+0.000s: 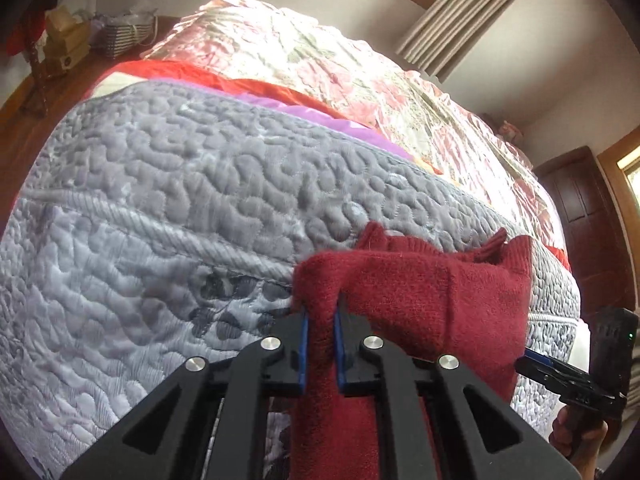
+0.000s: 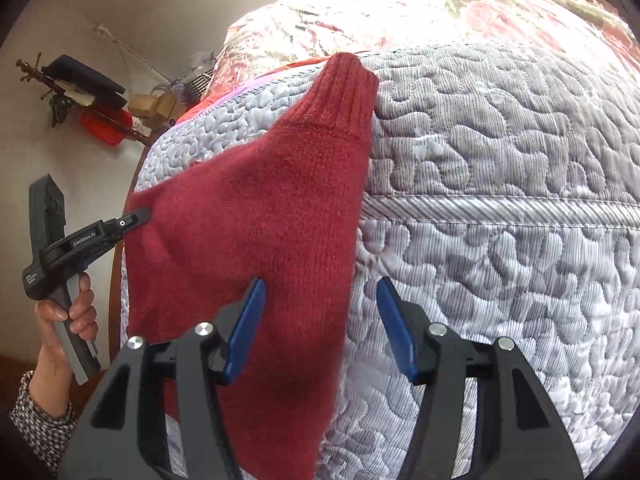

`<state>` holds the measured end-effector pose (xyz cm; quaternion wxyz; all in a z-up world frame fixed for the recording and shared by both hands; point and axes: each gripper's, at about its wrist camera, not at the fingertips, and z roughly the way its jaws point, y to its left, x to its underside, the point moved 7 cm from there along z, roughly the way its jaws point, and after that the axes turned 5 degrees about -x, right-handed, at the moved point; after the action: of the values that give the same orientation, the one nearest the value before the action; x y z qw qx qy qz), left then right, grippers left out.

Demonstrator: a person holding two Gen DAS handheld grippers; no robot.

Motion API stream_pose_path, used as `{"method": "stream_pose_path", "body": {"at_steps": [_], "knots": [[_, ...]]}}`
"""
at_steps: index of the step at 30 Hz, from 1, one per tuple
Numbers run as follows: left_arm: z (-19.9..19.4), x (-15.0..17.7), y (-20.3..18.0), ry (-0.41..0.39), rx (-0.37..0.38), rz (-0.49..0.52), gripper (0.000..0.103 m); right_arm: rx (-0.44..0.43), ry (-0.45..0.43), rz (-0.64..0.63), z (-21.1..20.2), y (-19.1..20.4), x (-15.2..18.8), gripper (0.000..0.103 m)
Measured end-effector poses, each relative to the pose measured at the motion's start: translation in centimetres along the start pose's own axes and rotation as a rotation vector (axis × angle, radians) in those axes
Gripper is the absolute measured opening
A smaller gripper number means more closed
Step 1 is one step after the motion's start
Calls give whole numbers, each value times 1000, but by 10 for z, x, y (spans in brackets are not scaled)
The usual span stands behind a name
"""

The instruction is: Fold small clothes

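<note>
Item: dark red knitted garment (image 2: 256, 232), small, woolly, with a ribbed cuff (image 2: 348, 92) at its far end; it lies draped over the near edge of a bed, on a grey quilted bedspread (image 2: 500, 168), part on top and part hanging down the side. Behind the bedspread: a pink floral satin quilt (image 1: 320, 60), with red and purple cloth showing between the two. Left gripper (image 1: 320, 340): jaws pressed close together, pinching a bunched edge of the garment between the blue pads (image 1: 304, 344); the wool passes right through the narrow gap and hangs below. Right gripper (image 2: 320, 328): jaws spread wide, holding nothing; one blue pad sits over the red knit, the other over bare bedspread, with the garment's edge running between them; whether a pad touches the cloth cannot be told. Holder: a hand (image 2: 68, 312) in a checked sleeve (image 2: 36, 412) grips the left tool's handle. Step in hand, as judged: early, one edge secured and the piece being laid out for a first fold, no fold clearly made. Next move, as judged: the right jaws close on the free edge beneath them, so both grippers can lift and spread the knit flat on the bed top before doubling it over.
</note>
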<state>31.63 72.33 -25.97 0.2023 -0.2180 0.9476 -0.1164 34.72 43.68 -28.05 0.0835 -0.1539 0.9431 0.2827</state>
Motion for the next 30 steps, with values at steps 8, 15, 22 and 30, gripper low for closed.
{"method": "stream_pose_path", "body": {"at_steps": [8, 15, 22, 30], "knots": [[11, 3, -2, 20, -7, 18, 21, -13, 14, -1, 20, 8, -9, 62], [-16, 21, -9, 116, 106, 48, 73, -59, 34, -17, 1, 10, 10, 69], [3, 68, -8, 256, 157, 89, 77, -82, 84, -36, 8, 12, 39, 70], [36, 73, -29, 313, 232, 106, 80, -114, 120, -14, 29, 13, 40, 71]]}}
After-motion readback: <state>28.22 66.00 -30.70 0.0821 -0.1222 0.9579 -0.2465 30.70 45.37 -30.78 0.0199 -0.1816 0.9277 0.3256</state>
